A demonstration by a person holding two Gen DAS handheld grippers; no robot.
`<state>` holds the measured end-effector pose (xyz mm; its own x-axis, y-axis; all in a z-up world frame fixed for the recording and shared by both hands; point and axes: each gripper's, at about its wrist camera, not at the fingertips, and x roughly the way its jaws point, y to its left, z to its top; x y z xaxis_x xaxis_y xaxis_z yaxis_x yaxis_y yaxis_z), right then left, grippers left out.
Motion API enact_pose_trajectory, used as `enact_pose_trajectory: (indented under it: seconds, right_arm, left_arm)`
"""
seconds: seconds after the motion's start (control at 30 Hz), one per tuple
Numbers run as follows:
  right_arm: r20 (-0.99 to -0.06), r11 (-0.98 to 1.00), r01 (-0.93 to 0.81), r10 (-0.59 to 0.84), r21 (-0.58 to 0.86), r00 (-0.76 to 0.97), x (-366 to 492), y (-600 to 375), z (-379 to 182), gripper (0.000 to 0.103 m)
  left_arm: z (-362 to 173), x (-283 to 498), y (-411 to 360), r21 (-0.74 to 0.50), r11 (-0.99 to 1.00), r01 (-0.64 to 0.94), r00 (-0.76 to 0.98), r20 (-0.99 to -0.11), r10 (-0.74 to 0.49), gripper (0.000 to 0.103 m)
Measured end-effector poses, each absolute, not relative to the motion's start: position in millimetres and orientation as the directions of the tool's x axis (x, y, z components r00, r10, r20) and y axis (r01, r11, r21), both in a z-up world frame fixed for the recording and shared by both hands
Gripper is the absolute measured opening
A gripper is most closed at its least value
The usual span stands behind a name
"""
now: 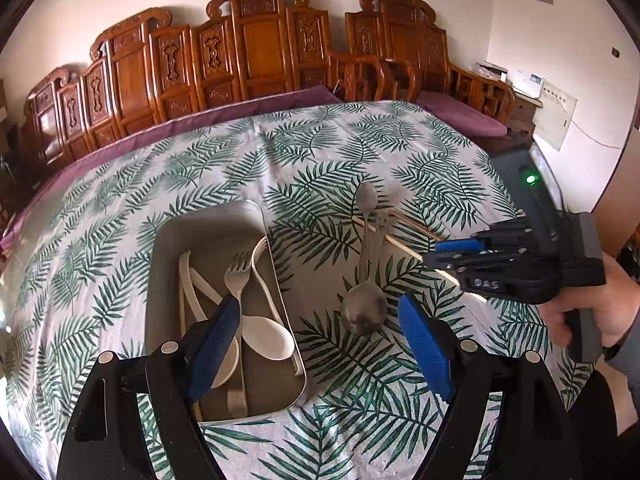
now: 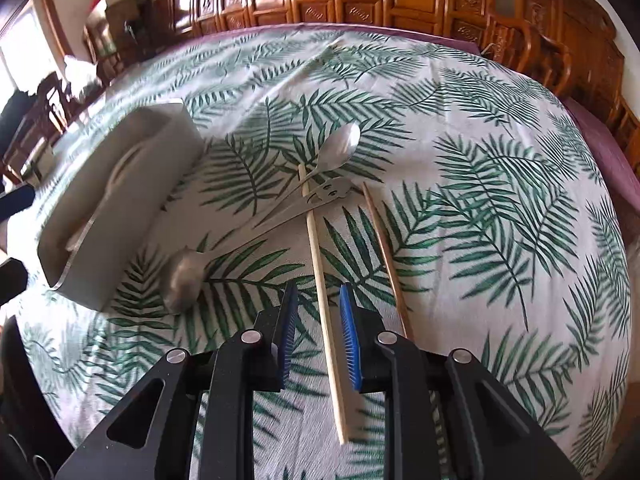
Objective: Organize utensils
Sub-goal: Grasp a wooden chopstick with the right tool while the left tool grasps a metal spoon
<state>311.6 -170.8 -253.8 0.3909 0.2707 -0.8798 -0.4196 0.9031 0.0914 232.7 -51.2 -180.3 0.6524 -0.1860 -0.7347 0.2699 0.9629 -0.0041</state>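
Observation:
A metal tray (image 1: 168, 240) on the leaf-print cloth holds white plastic spoons (image 1: 266, 334) and a fork (image 1: 236, 276). Right of it lie two metal spoons (image 1: 365, 308) and a pair of wooden chopsticks (image 1: 404, 246). My left gripper (image 1: 320, 332) is open and empty, hovering over the tray's right edge. My right gripper (image 2: 318, 316) is open, its pads either side of the pale chopstick (image 2: 320, 280), not touching it. The darker chopstick (image 2: 386, 256) lies just right of it. The metal spoons (image 2: 184, 280) (image 2: 340, 146) and the tray (image 2: 116, 184) lie to the left.
Carved wooden benches (image 1: 256, 52) with purple cushions line the table's far side. A black device with a green light (image 1: 530, 180) stands at the right edge. The cloth-covered table (image 2: 480, 160) stretches wide to the right.

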Motion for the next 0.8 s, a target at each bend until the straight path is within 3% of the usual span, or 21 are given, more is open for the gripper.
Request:
enact_pose_trajectory:
  seconds: [0.17,0.57,0.8]
  right_arm:
    - [-0.888,0.894,-0.445,0.247,0.055,0.387,309.5,-168.8,-262.9,0.007]
    - [-0.895,0.907,-0.408,0.263,0.103,0.36,287.4,-193.1,-261.7,0.006]
    - [-0.871,0.907,-0.381,0.328,0.181,0.366,285.9,-205.5,-263.0,0.006]
  left_arm:
    - [-183.8,237.0,-57.7,-0.003,0.963,0.27,0.644,-0.743,-0.183,0.078]
    - [-199.1,258.2,-87.3,-0.003,0.952,0.306,0.602,-0.775,-0.196,0.077]
    - [-219.3,278.8,-112.1,0.03,0.936,0.351,0.548,-0.817,-0.179,0.054]
